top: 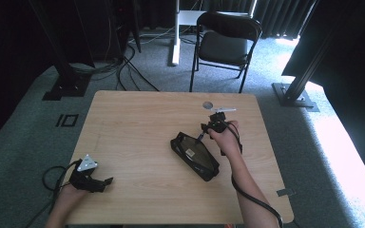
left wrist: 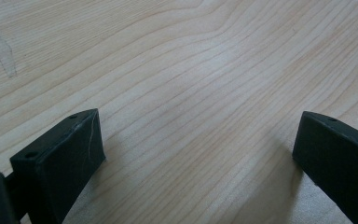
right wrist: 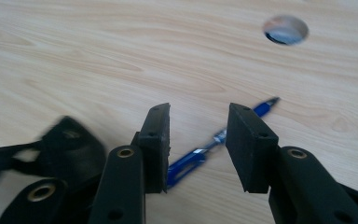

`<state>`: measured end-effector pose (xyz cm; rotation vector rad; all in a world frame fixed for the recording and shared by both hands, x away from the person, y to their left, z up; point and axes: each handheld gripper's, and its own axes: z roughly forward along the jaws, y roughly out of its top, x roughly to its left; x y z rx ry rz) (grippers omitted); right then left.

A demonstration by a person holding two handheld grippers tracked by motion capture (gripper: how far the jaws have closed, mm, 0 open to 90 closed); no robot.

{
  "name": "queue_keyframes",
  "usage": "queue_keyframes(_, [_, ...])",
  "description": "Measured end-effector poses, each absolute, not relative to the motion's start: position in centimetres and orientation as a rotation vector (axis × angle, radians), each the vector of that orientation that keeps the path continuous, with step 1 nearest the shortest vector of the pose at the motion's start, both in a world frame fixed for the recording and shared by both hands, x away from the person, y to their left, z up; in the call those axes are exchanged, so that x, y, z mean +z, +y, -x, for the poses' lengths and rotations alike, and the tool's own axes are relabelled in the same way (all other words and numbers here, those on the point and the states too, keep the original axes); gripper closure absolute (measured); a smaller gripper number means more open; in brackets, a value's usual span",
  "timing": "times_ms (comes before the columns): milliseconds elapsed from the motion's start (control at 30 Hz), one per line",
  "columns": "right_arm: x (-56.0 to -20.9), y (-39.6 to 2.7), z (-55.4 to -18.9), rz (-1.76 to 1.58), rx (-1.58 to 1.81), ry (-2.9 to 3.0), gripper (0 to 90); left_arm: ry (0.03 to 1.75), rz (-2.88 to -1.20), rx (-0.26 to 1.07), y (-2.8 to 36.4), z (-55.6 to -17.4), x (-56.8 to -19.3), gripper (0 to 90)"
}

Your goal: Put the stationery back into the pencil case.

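A black pencil case [top: 195, 156] lies open at the table's middle right; its blurred end [right wrist: 70, 140] is at the left of the right gripper view. A blue pen [right wrist: 200, 156] lies slanted on the wood beyond the right gripper's jaws, partly hidden behind one jaw, its tip toward the table hole. In the high view the pen [top: 200, 137] sits at the case's far end. My right gripper [top: 205, 132] [right wrist: 198, 116] hovers over it, jaws apart, pads not touching the pen. My left gripper [top: 105, 183] [left wrist: 196, 135] rests at the near left, wide open over bare wood.
The wooden table [top: 138, 123] has a round cable hole [top: 207, 105] [right wrist: 285, 30] near its far right edge. A black folding chair [top: 225, 42] stands beyond the table. Cables trail from both grippers over the near edge.
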<state>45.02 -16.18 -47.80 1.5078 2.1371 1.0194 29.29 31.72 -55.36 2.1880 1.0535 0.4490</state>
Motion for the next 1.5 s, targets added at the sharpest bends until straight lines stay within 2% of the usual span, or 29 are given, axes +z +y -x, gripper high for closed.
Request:
queue_keyframes(267, [-50.5, -16.2, -47.0, -1.616, 0.988, 2.075, 54.6, 1.054, -2.188, 0.449, 31.7, -29.3, -55.4, 2.1])
queue_keyframes(633, [-52.7, -15.5, -48.4, -1.678, 0.911, 2.107, 56.3, 1.053, -2.188, 0.449, 31.7, -29.3, -55.4, 2.1])
queue_keyframes(933, [-53.3, -14.7, -48.6, -1.603, 0.830, 2.181, 65.3, 1.054, -2.188, 0.449, 31.7, -29.3, -55.4, 2.1])
queue_keyframes(1133, [-53.3, -14.6, -48.6, -1.563, 0.798, 2.194, 78.7, 1.053, -2.188, 0.449, 31.7, -29.3, -55.4, 2.1])
queue_keyframes(1500, [-51.9, -15.8, -48.0, -1.558, 0.832, 2.196, 79.3, 1.053, -2.188, 0.449, 31.7, -29.3, -55.4, 2.1])
